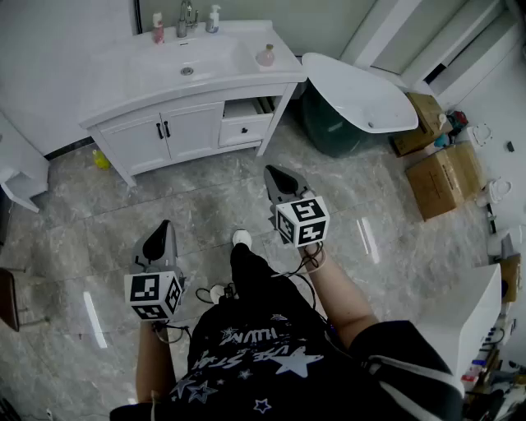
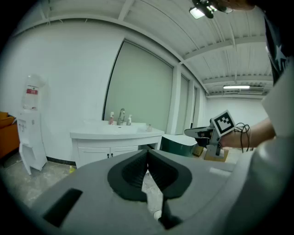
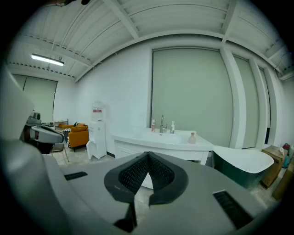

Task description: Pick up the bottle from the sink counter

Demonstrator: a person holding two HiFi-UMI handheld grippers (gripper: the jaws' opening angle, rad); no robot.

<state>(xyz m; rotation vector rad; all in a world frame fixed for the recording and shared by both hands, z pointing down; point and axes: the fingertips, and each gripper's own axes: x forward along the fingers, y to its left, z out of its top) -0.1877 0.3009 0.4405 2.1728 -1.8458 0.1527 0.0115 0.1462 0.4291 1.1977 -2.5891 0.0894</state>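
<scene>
Two ribbed fingers [image 3: 136,174] touching, right gripper [image 3: 148,154], glossy white counter [image 1: 123,74], squat bottle [image 1: 265,56]

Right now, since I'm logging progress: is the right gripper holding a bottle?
No, the right gripper has its jaws shut on nothing, far from the sink counter.

Three bottles stood on the single white sink counter [image 1: 123,78]: a tall pink bottle [image 1: 158,30], a white pump bottle [image 1: 214,18] and a squat pinkish bottle [image 1: 265,56]. There was one chrome tap [image 1: 187,16] and one white-rimmed dark green bathtub [image 1: 362,94]. Two brown cardboard boxes lay on the floor, a smaller box [image 1: 423,111] and a larger box [image 1: 448,177].
</scene>
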